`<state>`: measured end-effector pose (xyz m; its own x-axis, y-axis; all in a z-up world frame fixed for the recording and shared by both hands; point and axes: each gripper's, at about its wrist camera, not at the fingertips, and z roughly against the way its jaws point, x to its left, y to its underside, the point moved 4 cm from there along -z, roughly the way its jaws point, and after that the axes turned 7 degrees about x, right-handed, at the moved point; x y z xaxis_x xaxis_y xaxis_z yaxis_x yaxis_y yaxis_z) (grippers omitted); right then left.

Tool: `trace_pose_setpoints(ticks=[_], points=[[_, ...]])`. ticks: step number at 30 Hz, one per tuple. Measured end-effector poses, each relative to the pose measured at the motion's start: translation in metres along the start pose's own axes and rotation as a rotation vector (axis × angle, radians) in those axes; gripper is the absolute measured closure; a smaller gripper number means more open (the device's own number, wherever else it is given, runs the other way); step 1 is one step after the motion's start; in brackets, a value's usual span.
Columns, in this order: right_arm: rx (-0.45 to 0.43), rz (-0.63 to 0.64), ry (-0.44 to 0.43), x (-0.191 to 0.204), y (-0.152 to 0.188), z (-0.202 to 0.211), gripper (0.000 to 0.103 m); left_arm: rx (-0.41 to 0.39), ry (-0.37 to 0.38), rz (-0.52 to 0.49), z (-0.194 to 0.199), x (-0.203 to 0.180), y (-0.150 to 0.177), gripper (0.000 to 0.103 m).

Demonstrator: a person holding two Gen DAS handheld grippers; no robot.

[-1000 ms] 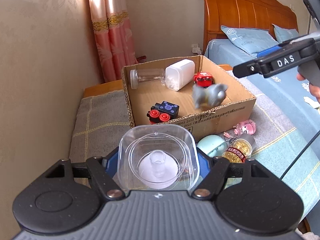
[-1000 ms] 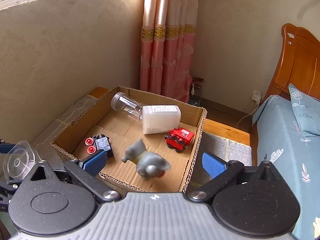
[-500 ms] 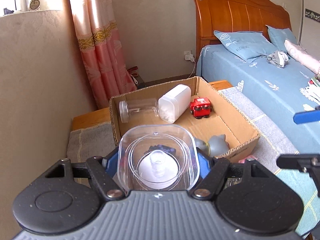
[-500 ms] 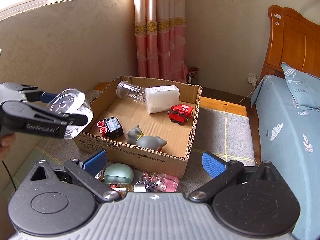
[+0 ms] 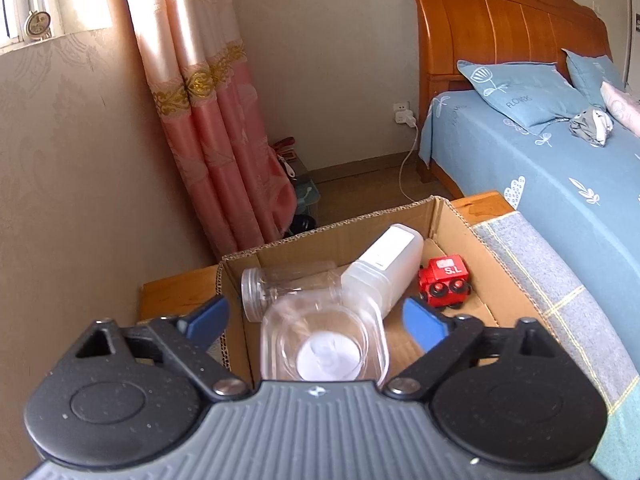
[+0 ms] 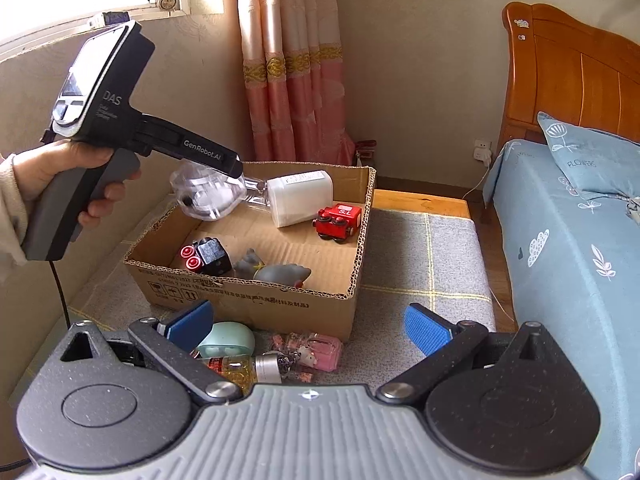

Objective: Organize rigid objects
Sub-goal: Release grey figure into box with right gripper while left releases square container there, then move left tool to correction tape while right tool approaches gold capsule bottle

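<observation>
Clear plastic lid between left gripper pads – untouched, opening.

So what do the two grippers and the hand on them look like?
Left gripper: black pistol-grip body with a grey handle, a small screen on the back, "DAS" and "GenRobot.AI" in pale lettering, and a black cable hanging from the handle. The hand has a cream sleeve. Right gripper: ribbed grey body, black speckled arms, blue textured pads.

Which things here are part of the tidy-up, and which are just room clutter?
Job: box; clear lid dropping from the opening left gripper; bottle; red train; black block; grey toy; green case; pink keychain; gold vial.

Lying about: bed; curtain; charger.
</observation>
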<state>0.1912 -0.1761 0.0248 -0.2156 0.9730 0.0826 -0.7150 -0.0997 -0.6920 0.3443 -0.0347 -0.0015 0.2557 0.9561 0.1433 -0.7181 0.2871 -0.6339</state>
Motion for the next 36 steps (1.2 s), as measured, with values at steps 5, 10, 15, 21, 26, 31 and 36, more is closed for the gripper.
trace_pose_setpoints(ticks=[5, 10, 15, 21, 26, 31, 36], points=[[-0.018, -0.005, -0.003, -0.003, 0.001, 0.002, 0.0, -0.007, 0.017, -0.008, 0.008, -0.003, 0.007, 0.006], [0.004, 0.002, 0.0, 0.0, 0.004, -0.003, 0.0, -0.016, 0.041, -0.011, 0.022, -0.004, 0.019, 0.006], [0.027, 0.001, 0.008, 0.002, 0.011, -0.008, 0.0, -0.029, 0.031, -0.021, 0.038, -0.005, 0.037, 0.004], [0.056, 0.021, -0.008, 0.006, 0.024, -0.016, 0.0, -0.05, 0.015, -0.018, 0.058, -0.007, 0.065, 0.003], [0.079, 0.062, -0.058, 0.018, 0.041, -0.025, 0.0, -0.038, 0.004, 0.038, 0.063, -0.006, 0.097, 0.002], [0.124, 0.07, -0.119, 0.028, 0.056, -0.045, 0.0, -0.006, -0.033, 0.116, 0.06, 0.0, 0.128, 0.002], [0.13, 0.082, -0.173, 0.038, 0.056, -0.065, 0.0, 0.037, -0.045, 0.17, 0.053, 0.009, 0.15, 0.002]])
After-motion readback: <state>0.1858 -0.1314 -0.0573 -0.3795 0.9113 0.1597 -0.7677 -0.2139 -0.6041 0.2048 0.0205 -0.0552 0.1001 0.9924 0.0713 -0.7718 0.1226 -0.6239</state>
